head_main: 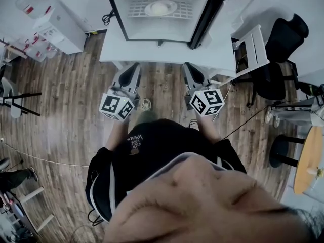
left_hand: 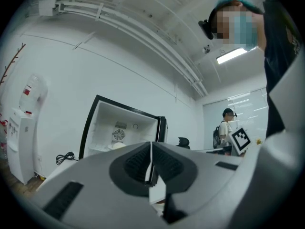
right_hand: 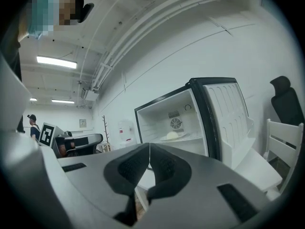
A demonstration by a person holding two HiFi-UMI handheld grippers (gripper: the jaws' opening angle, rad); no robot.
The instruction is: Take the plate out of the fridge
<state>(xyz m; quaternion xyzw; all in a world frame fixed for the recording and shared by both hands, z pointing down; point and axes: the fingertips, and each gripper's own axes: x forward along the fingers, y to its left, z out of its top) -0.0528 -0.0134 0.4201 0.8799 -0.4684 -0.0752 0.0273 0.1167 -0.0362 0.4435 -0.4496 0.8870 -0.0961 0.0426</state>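
while the fridge (head_main: 159,14) stood on the white bench (head_main: 114,49) with its door (head_main: 205,22) swung wide to the right, the plate (head_main: 161,7) sat inside on the wire shelf (head_main: 136,9), carrying a pale rounded lump, and neither tool had reached it. the left tool (left_hand: 151,160) had its jaws pressed together with nothing between them, and the right tool (right_hand: 149,162) was likewise closed and empty. both were held side by side in front of the person's chest, short of the near bench edge and well apart from the plate, pointing toward the open cabinet. since the door needed no further opening, the step in hand appeared to be the approach, with the reach into the fridge not yet begun. the next move probably called for at least one tool to spread its jaws before going in, because closed jaws could not take the rim. it would then have to travel forward over the bench and into the cabinet at shelf height, and close on the near edge of the plate. the second tool might have been wanted on the opposite rim, as a one-sided hold on a loaded plate looked likely to tip. bringing it out level, clear of the frame and the door, seemed the main care.
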